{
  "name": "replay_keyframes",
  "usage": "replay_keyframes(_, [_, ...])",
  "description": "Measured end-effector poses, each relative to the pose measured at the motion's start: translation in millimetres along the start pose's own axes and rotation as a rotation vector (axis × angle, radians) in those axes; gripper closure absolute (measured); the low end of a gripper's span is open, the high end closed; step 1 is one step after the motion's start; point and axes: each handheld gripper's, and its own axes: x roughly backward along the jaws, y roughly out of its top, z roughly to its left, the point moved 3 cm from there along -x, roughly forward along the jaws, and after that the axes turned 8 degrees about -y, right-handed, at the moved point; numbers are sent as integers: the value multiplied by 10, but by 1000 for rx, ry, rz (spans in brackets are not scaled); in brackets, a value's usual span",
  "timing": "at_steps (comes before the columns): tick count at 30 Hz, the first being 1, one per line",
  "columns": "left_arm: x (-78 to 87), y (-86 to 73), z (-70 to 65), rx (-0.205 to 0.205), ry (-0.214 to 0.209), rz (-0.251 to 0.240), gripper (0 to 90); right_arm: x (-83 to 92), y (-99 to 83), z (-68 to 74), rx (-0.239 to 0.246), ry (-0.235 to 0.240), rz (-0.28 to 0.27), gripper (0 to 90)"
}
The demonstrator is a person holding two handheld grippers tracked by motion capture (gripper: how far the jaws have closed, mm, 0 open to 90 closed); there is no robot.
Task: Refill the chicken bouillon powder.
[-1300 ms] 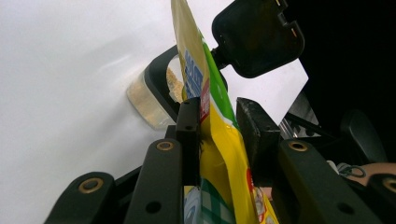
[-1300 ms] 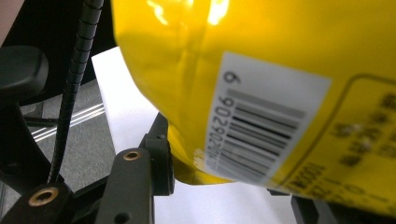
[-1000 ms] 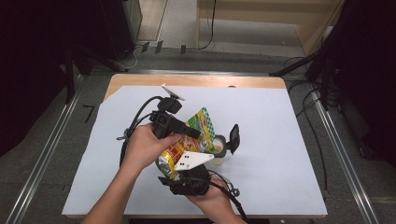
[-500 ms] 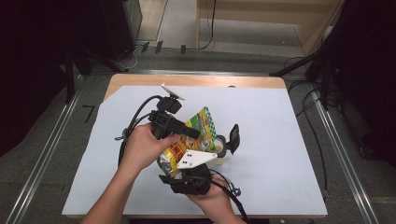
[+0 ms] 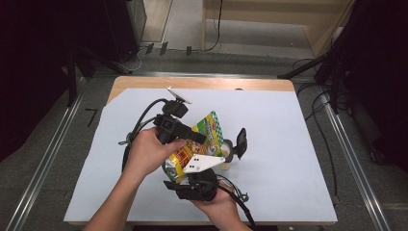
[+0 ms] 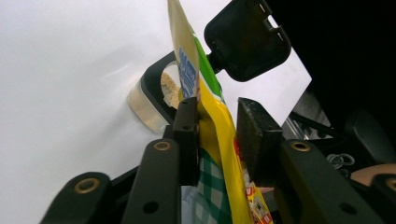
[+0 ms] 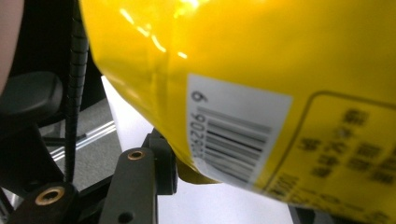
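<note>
The left gripper [image 6: 215, 126] pinches the yellow snack bag [image 6: 185, 65] between its pads, and its jaws have just been closing tighter on it. Beyond the jaw tips the bag's top edge leans over the clear container [image 6: 142, 109], whose black flip lid [image 6: 245, 39] stands open behind it. The right gripper [image 5: 219, 159] reaches in under the bag; I cannot tell its grip. Best to keep the pinch firm and tilt slowly, with the bag mouth over the opening.

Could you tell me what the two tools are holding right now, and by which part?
The left tool pinches the yellow snack bag by its flattened upper part. The right tool looks closed around a clear cup beneath the bag.
</note>
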Motion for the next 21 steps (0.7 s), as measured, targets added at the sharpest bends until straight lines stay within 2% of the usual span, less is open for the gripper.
replay_keyframes(21, [-1, 6, -17, -8, 1, -2, 719, 7, 8, 17, -1, -5, -4, 587])
